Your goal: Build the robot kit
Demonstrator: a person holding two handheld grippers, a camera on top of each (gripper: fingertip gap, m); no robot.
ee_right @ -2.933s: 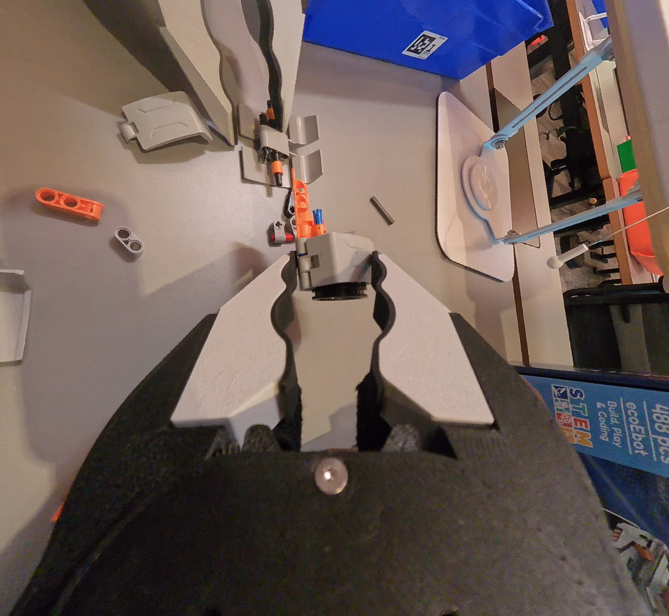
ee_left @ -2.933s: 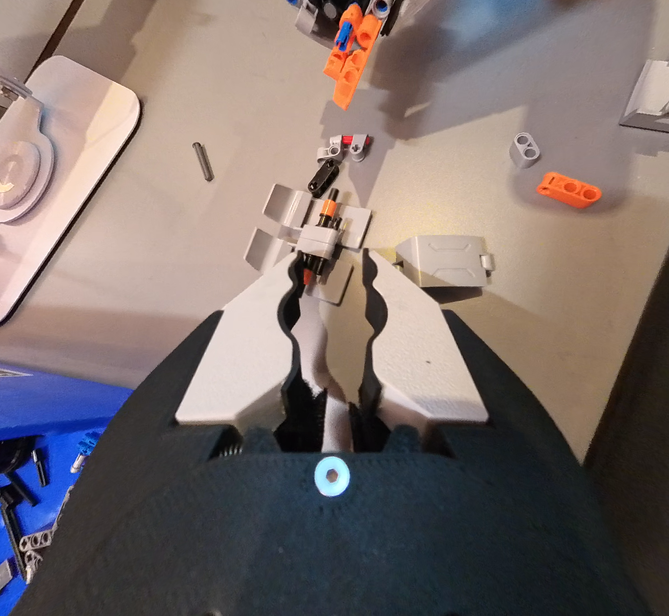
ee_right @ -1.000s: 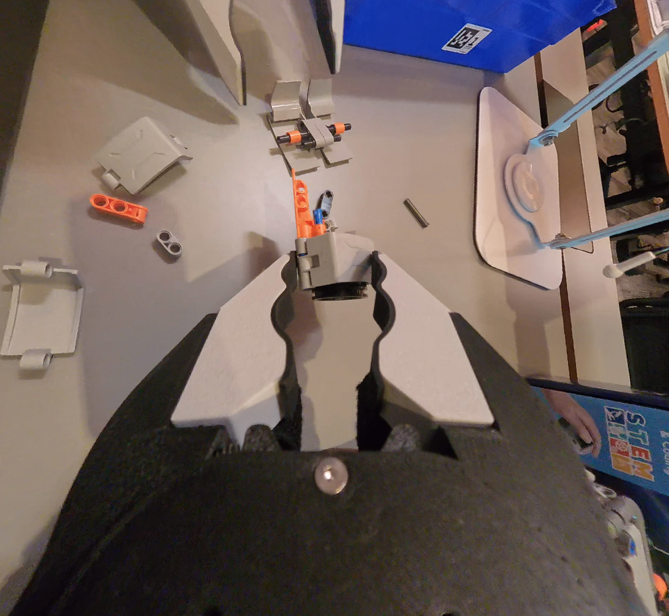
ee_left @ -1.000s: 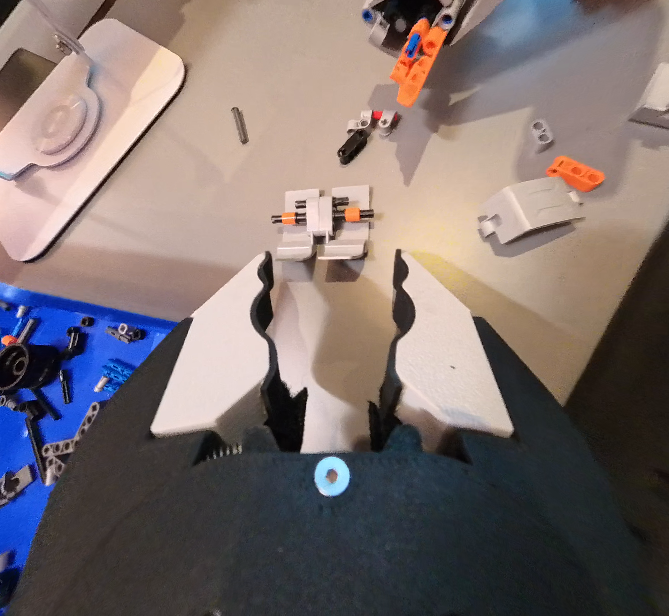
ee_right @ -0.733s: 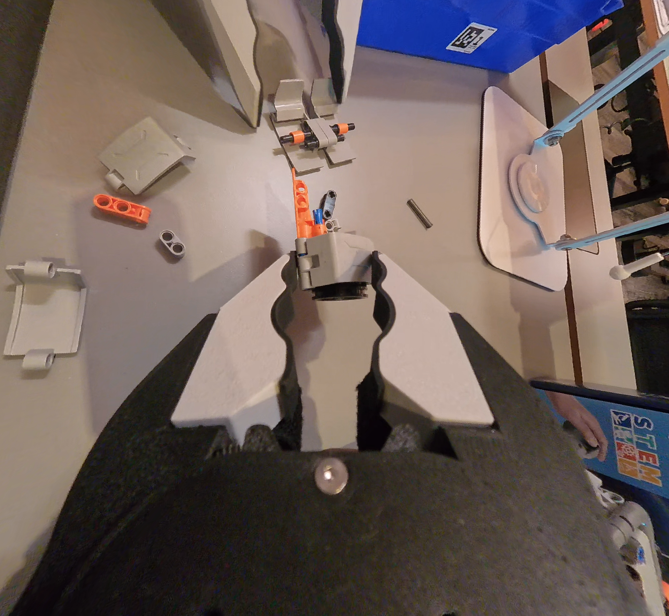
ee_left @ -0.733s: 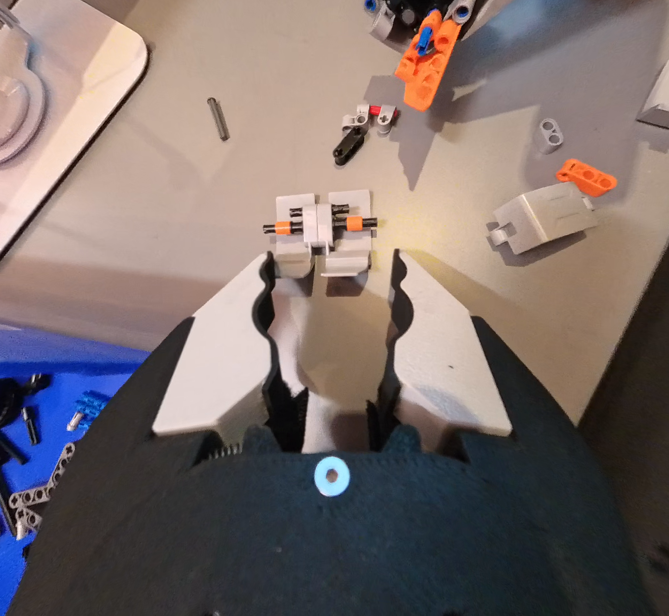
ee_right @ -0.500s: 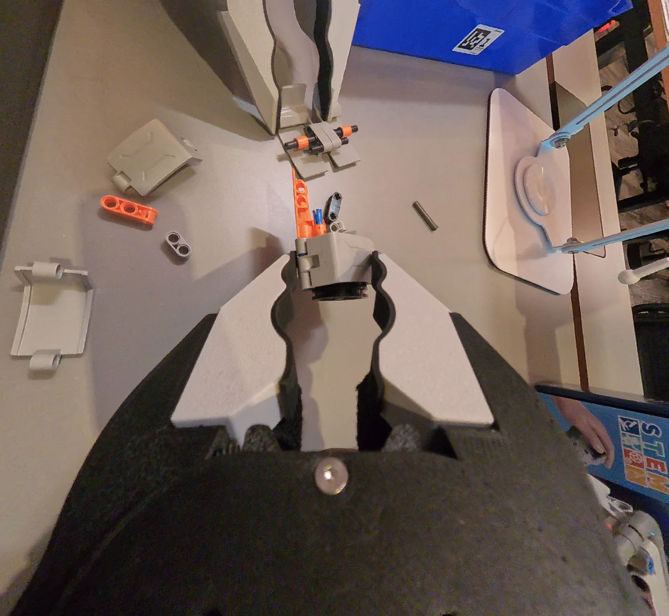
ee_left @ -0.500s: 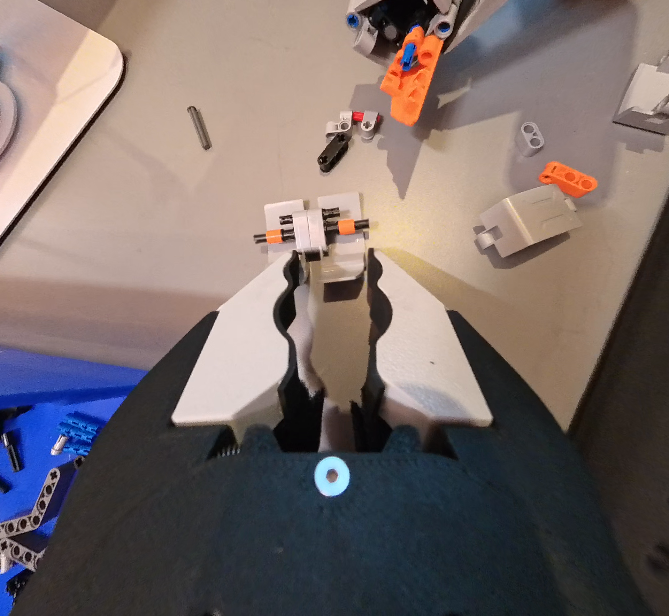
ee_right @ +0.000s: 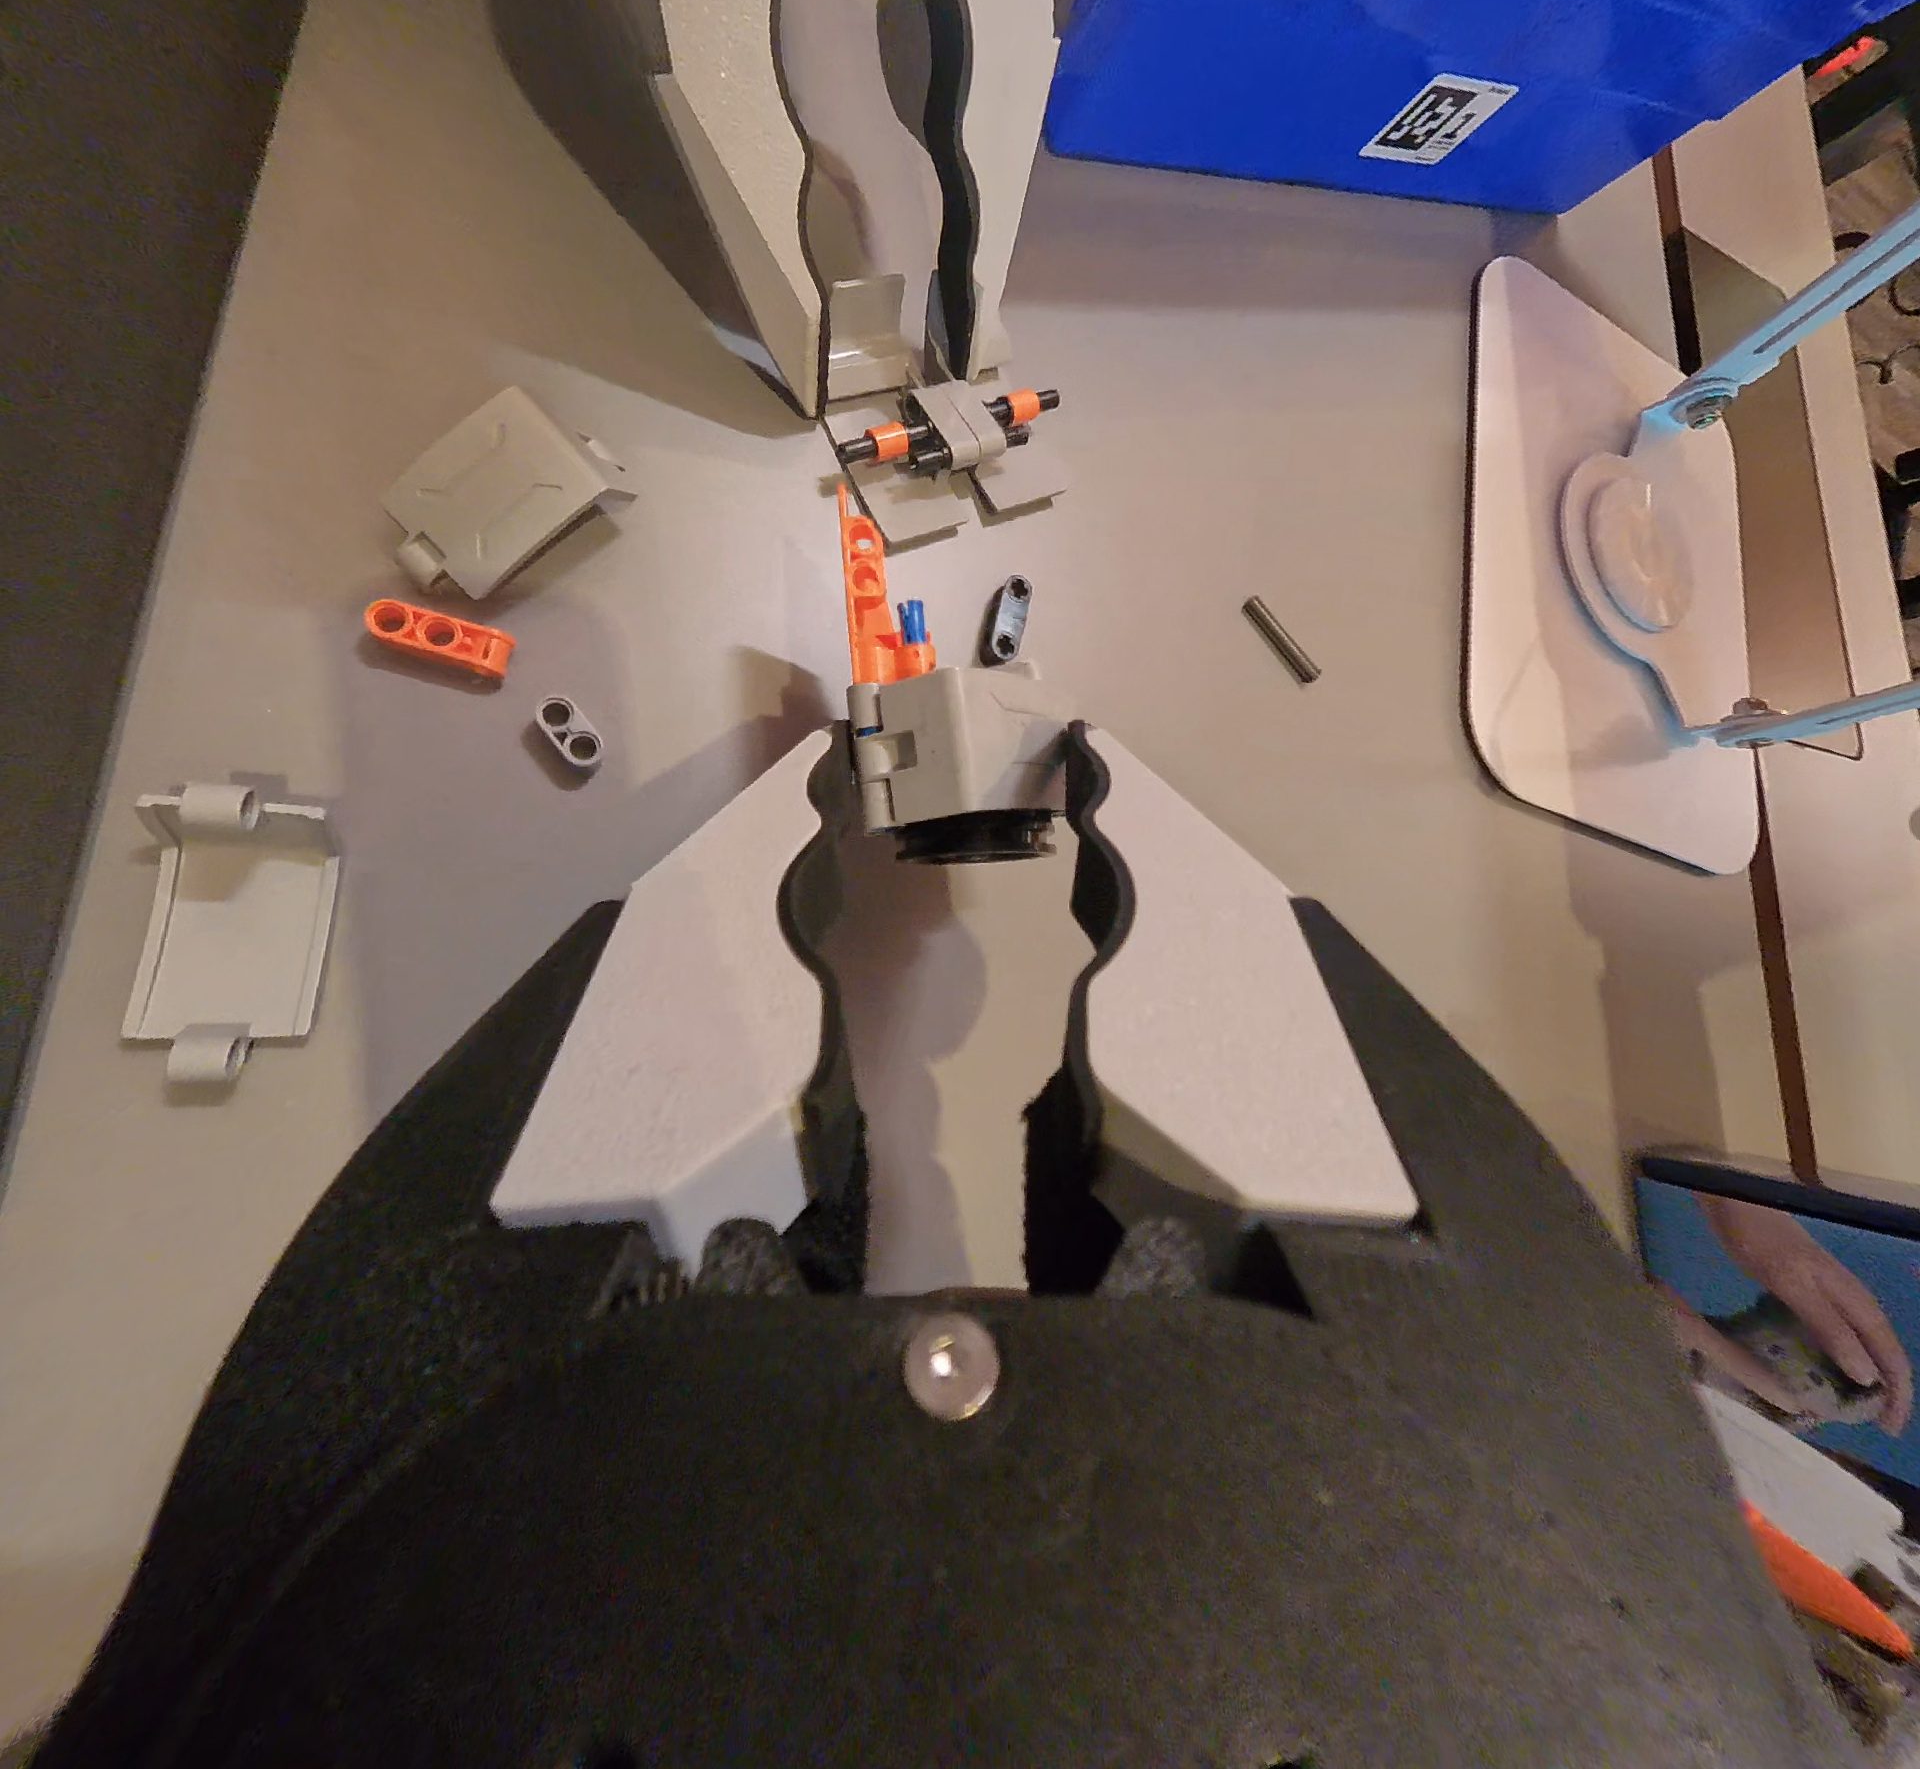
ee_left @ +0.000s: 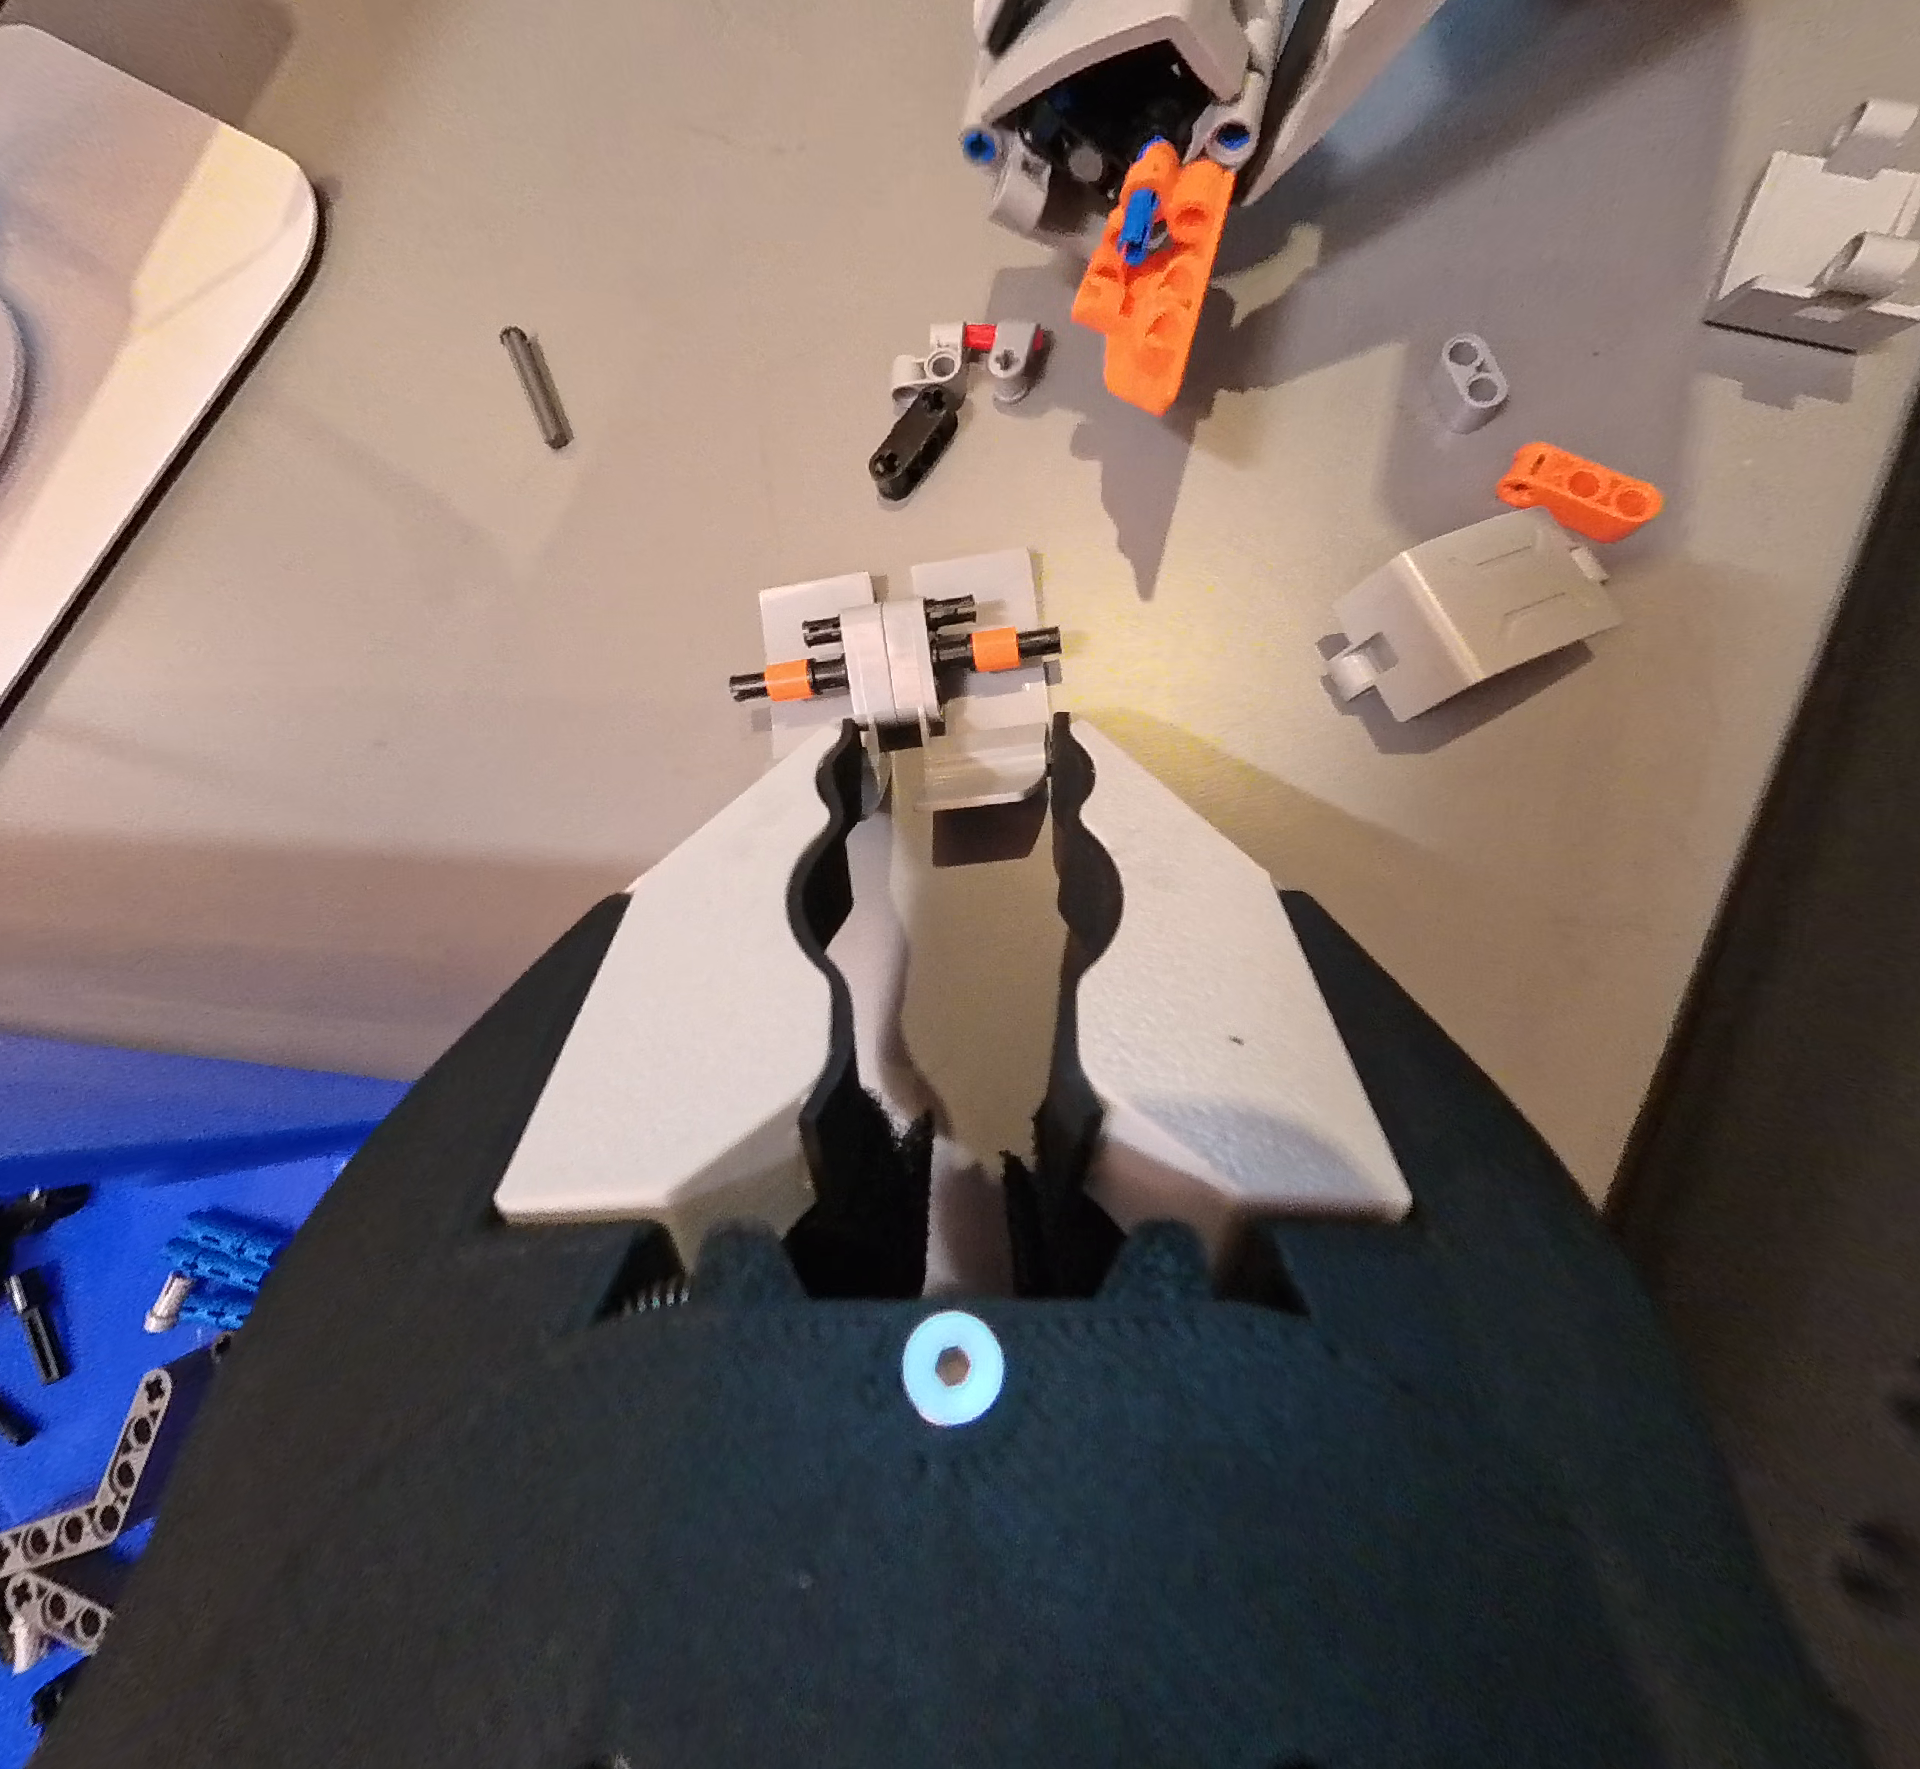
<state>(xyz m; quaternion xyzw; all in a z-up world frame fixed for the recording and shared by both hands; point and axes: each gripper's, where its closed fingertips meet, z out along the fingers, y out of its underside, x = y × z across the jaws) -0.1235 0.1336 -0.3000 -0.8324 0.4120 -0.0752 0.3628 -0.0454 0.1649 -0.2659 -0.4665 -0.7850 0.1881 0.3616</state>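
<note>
A small grey panel assembly (ee_left: 899,670) with a black axle and two orange bushes lies on the grey table; it also shows in the right wrist view (ee_right: 956,436). My left gripper (ee_left: 954,748) has closed on its near side, with one curved wing and the middle block between the fingers. The left gripper also shows from the front in the right wrist view (ee_right: 883,369). My right gripper (ee_right: 951,784) is shut on a grey block model (ee_right: 966,732) with a black round end, an orange beam and a blue pin. It holds the model above the table, opposite the assembly.
Loose parts lie around: a dark axle (ee_left: 535,384), a black connector (ee_left: 914,446), a grey two-hole piece (ee_left: 1473,381), an orange beam (ee_left: 1579,488) and grey curved panels (ee_left: 1475,639) (ee_right: 234,919). A blue bin (ee_right: 1403,5) and a white base plate (ee_right: 1590,576) stand nearby. Left tips to right tips: about 10 cm. Left tips and right tips are each some 6 cm from the black connector (ee_left: 914,446).
My left gripper let go of the assembly, opened wide, then moved forward and narrowed onto its near side. The assembly now lies turned crosswise. My right gripper kept its hold.
</note>
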